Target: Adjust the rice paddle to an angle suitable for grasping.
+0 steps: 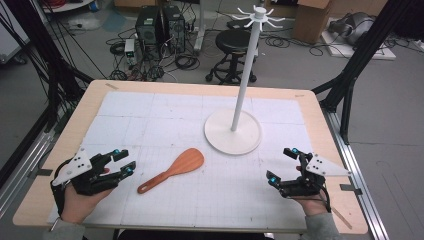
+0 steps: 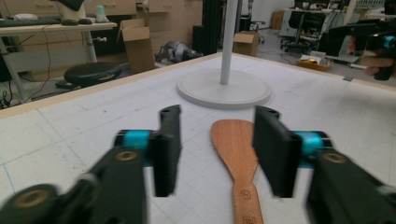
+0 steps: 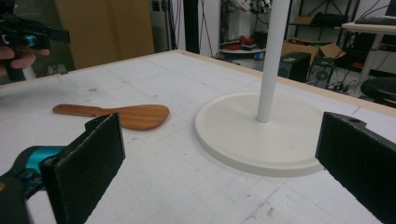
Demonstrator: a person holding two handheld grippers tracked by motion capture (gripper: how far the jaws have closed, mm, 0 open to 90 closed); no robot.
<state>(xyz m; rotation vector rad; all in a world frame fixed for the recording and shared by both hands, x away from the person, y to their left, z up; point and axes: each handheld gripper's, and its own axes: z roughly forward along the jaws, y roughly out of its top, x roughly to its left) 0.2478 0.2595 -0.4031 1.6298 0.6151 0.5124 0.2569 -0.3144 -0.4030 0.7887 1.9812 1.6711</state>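
1. High view: a wooden spatula (image 1: 172,169) is seen lying flat on the white gridded mat (image 1: 150,115), between the two grippers and nearer the left one, with its blade pointing toward the round base of the white stand (image 1: 233,131) and apart from it.
2. The left gripper (image 1: 125,161) is held just beside the handle end of the spatula; its jaws are parted to a middling width and nothing is gripped. In the left gripper view the spatula (image 2: 239,161) is framed between the jaws, somewhat toward the right jaw.
3. The right gripper (image 1: 281,163) is kept well apart from the spatula, near the stand's base, with its jaws spread wide and empty.
4. The step in hand is judged to be the approach for picking up the spatula, which is not yet touched.
5. For the next move, the left gripper would need to be lowered and centred over the narrow handle, then closed across it.
6. The spatula is made of smooth reddish-brown wood, with a broad rounded blade, a slim handle, and small stamped marks on the handle.
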